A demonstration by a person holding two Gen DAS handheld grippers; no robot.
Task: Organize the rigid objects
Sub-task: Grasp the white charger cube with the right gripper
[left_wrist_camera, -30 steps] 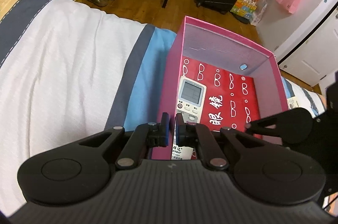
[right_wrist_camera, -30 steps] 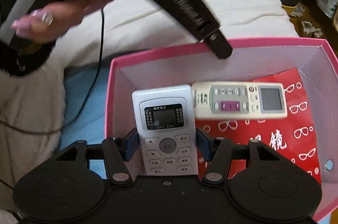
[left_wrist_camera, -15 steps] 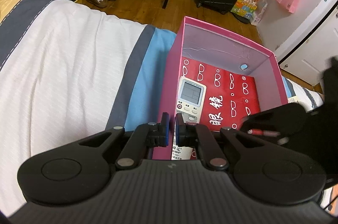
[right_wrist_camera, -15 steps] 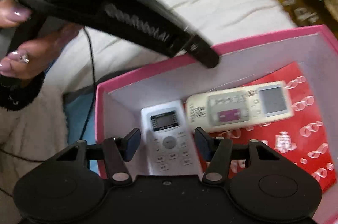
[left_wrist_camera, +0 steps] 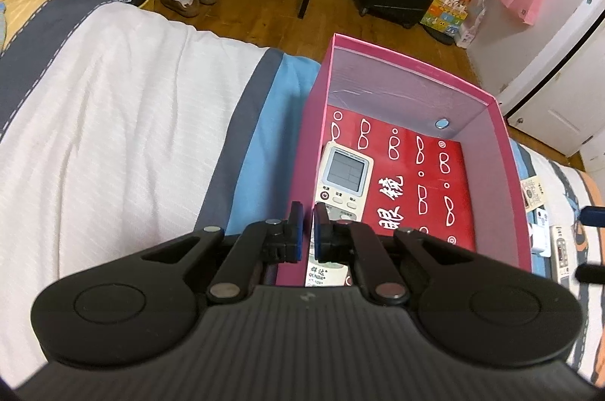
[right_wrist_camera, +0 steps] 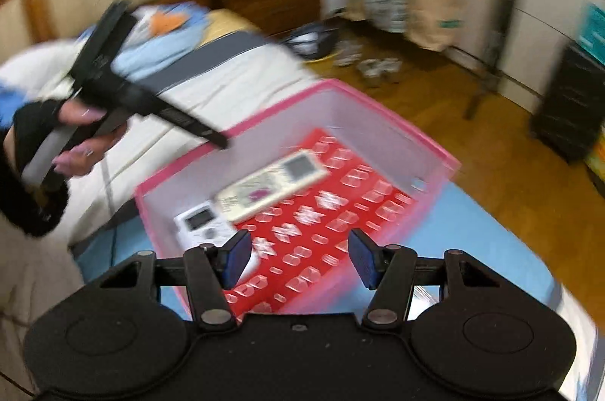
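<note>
1. Between the right gripper's [right_wrist_camera: 298,257] blue fingers [right_wrist_camera: 235,259] nothing is held now: they stand about half open over the near end of the pink box [right_wrist_camera: 264,119]. A second ago the white remote [right_wrist_camera: 200,225] sat right between them; it now lies on the box floor, let go.
2. Beside it lies the longer cream remote [right_wrist_camera: 270,187], angled across the red card that lines the box. Two remotes are in, so this drop looks done.
3. The whole right view has swung and blurred, with the box seen from further off than before. That hand is pulling up and away.
4. Over on the left gripper [left_wrist_camera: 306,230], the fingers [left_wrist_camera: 293,229] are pinched shut on the box's near wall [left_wrist_camera: 302,151], exactly where they were a second ago, steadying it on the striped bed [left_wrist_camera: 113,121].
5. Past the box's far side, more small items [left_wrist_camera: 559,249] lie on the bed, too small to tell what they are. My guess is that one of those comes next.
</note>
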